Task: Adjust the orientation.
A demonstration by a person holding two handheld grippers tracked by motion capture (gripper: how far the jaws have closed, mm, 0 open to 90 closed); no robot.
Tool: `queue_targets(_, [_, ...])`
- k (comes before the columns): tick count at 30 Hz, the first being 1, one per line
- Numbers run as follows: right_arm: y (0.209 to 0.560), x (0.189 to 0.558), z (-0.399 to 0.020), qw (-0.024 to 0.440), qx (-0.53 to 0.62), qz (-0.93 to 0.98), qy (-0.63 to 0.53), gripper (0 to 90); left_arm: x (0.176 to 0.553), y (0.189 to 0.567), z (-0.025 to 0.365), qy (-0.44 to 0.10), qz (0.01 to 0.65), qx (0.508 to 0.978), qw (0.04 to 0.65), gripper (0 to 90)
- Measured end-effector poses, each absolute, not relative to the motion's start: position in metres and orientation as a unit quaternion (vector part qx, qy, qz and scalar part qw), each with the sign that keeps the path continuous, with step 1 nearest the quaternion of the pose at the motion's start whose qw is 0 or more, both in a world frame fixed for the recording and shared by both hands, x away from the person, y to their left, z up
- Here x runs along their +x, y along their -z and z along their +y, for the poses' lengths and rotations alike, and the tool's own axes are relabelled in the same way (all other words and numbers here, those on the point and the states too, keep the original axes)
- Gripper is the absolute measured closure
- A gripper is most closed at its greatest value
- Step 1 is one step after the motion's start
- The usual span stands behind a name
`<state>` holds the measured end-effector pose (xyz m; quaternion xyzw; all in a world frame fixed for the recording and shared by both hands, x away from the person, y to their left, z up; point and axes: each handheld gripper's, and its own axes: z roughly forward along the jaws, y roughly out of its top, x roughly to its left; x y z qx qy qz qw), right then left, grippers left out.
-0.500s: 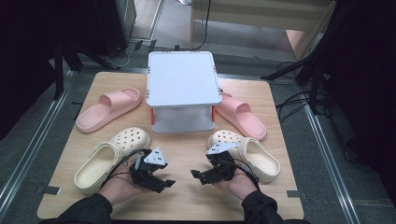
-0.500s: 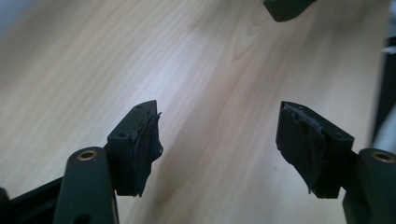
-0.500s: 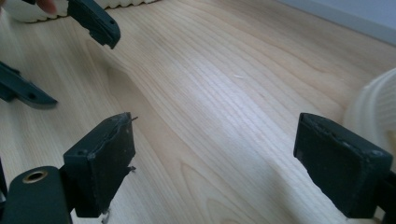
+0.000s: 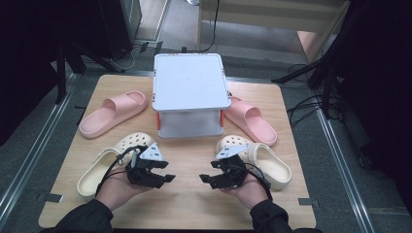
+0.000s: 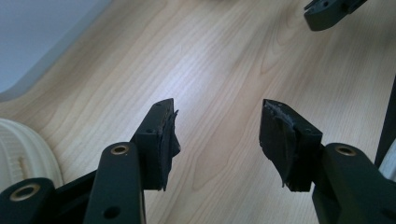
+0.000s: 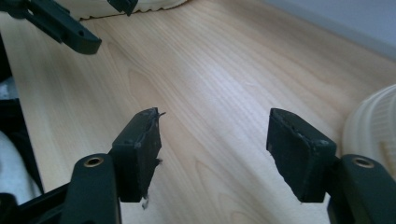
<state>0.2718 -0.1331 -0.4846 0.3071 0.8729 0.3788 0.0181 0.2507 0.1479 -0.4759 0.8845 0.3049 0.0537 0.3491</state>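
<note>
Two cream clogs lie on the wooden table [image 4: 189,204]: one clog [image 4: 104,162] at front left, the other clog [image 4: 265,160] at front right. Two pink slides lie farther back, one slide [image 4: 112,112] on the left and one slide [image 4: 250,119] on the right. My left gripper [image 4: 167,177] is held low beside the left clog, open, with bare wood between its jaws [image 5: 217,140]. My right gripper [image 4: 205,178] faces it beside the right clog, also open over bare wood [image 6: 215,149]. The two grippers point toward each other across a small gap.
A white two-tier rack [image 4: 190,94] with orange posts stands at the table's middle back, between the slides. Black stands and cables surround the table on the floor. The left clog's ribbed edge [image 5: 23,149] and the right clog's edge [image 6: 373,121] lie just beside the jaws.
</note>
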Motion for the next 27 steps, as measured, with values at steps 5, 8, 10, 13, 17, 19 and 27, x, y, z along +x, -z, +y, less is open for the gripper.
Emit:
queue_targets(5, [0.482,0.271,-0.135,0.03,0.291,0.874,-0.389,43.3,0.251,0.474,0.151,-0.059,0.305,0.884,0.35,45.0])
queue_targets(8, [0.477,0.269,-0.133,0.037,0.274,0.874,-0.399,46.4,0.252,0.473,0.152,-0.051,0.315,0.88,0.352,43.5])
queue_targets(10, [0.477,0.269,-0.132,0.037,0.264,0.877,-0.399,50.8,0.251,0.472,0.153,-0.052,0.316,0.879,0.354,43.5])
queue_targets(13, [0.476,0.269,-0.131,0.038,0.269,0.879,-0.392,52.4,0.251,0.471,0.155,-0.054,0.315,0.879,0.353,43.5])
queue_targets(17, [0.475,0.271,-0.133,0.023,0.275,0.872,-0.405,53.5,0.251,0.47,0.157,-0.046,0.311,0.883,0.349,43.0])
queue_targets(19, [0.475,0.272,-0.132,0.01,0.284,0.873,-0.396,57.2,0.25,0.47,0.158,-0.047,0.309,0.884,0.348,42.5])
queue_targets(27, [0.472,0.277,-0.13,0.003,0.283,0.877,-0.389,53.8,0.247,0.465,0.169,-0.033,0.322,0.878,0.352,43.1])
